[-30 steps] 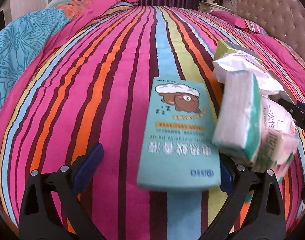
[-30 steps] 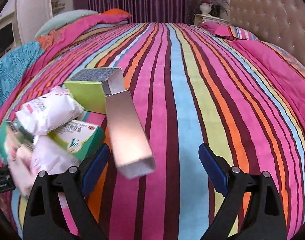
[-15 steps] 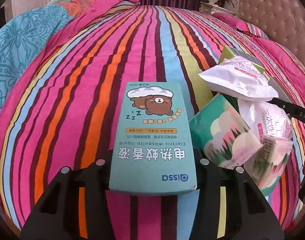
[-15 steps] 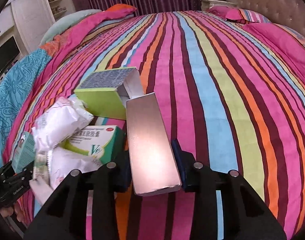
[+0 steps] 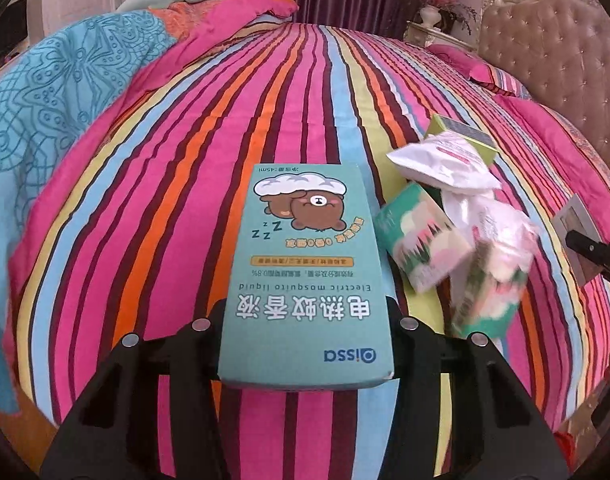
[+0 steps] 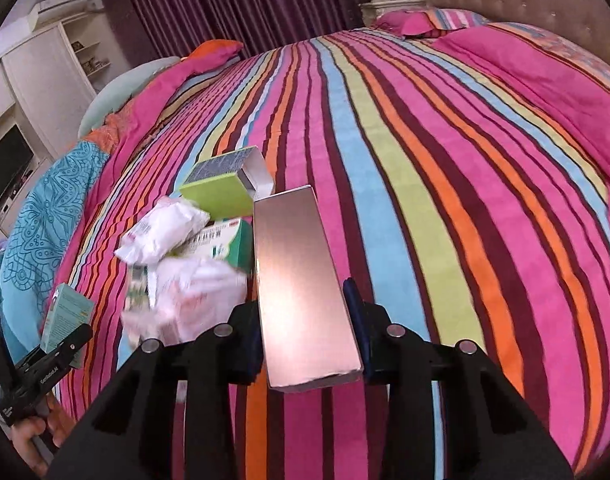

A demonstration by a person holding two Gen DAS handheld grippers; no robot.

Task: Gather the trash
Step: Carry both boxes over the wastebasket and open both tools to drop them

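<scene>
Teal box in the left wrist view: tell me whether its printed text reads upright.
No: the teal box shows its lettering upside down while gripped by the left gripper.

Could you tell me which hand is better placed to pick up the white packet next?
Neither yet: the left gripper is shut on the teal mosquito-liquid box and the right gripper on the copper box. The white packet lies nearer the left.

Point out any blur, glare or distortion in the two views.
Left wrist view: the fisheye bows the striped bedspread into a dome; the teal box is sharp, while the tissue pack beside it is motion-smeared. Right wrist view: same bulge; the metallic box carries a bright glare patch, and the white wrappers to its left are blurred.
</scene>
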